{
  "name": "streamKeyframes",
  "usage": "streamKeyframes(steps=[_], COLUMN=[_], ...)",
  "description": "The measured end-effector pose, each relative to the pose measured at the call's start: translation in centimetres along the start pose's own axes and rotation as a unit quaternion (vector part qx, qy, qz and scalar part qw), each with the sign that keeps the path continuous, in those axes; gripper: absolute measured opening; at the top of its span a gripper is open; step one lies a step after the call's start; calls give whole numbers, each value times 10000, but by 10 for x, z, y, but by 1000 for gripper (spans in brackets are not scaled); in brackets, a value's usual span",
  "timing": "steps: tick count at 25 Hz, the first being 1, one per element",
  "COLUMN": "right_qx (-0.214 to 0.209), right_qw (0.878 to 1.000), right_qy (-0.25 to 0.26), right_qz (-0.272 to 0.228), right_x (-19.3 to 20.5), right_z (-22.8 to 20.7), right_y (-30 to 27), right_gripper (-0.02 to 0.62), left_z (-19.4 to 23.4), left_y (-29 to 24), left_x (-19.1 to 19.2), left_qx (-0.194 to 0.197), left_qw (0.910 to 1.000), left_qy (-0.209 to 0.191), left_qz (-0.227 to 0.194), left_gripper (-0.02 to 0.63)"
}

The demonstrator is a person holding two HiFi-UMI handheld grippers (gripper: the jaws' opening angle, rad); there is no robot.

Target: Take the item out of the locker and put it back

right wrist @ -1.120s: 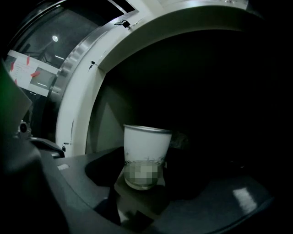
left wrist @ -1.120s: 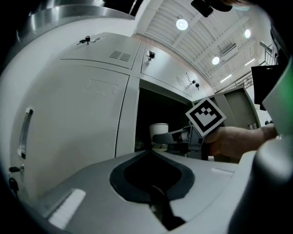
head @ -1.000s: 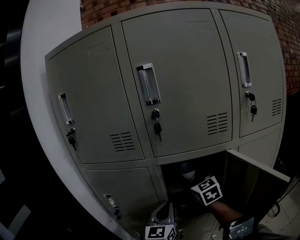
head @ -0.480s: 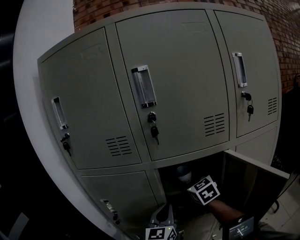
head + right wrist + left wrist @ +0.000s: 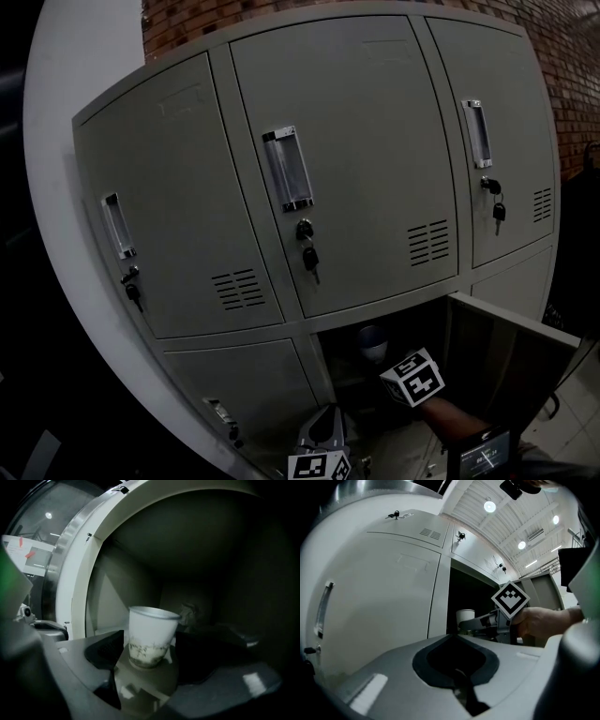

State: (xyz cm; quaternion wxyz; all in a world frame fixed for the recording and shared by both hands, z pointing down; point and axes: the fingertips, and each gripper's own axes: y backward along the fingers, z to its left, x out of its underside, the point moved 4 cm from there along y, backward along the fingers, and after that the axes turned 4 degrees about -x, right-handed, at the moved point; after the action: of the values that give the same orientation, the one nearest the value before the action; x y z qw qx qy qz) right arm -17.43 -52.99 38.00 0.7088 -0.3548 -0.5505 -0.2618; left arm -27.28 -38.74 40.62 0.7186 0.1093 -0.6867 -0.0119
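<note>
Jaws of the right gripper (image 5: 150,641), just opening wide, flank the upright cup (image 5: 151,623), mouth up; left gripper (image 5: 454,658) jaws together.

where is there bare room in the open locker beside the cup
Bare floor lies left of the cup, up to the locker's left wall. Crowded round the cup: the right gripper, jaws just opened wider, flanks it without pressing. A crumpled thing sits behind it to the right.
</note>
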Motion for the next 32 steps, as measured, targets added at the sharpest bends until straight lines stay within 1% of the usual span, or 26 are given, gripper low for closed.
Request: streamKeyframes(steps=[6,13,18,23,26,27,29,30,32], right_qx=[149,294,353,359,255,201,94,36,-88], right_qw=[9999,9993,9989,9987,9988,9988,9987,9986,9985], right_qy=[-73,-180,-251,-324,-360,-379,-420,-437,-443], right_qz=[-38,-113,-159,-162,-194,-222,-288,-309,-325], right_x=[6,11,18,31,38,40,45,47,51], right_z=[-1,4,14,24,32,35,39,42,49], right_y=[8,25,43,63,82,90,108,118,139], right_gripper=[334,331,292,211,157,134,48,17,8], left_z=[0,-4,-9,-15,-28,-35,-50,-59,-77], left_y=[0,0,2,7,19,24,34,40,52], left_x=[2,-1,0,11,12,10,4,0,-7], left_qx=[64,247,370,402,368,351,303,272,215], left_qw=[10000,9997,9989,9981,9982,9984,9987,9989,9992], left_qy=[43,70,238,323,306,284,246,234,203], left_qz=[45,63,132,329,353,353,333,314,284], left_gripper=[-3,-3,-3,-3,-3,-3,-3,-3,-3])
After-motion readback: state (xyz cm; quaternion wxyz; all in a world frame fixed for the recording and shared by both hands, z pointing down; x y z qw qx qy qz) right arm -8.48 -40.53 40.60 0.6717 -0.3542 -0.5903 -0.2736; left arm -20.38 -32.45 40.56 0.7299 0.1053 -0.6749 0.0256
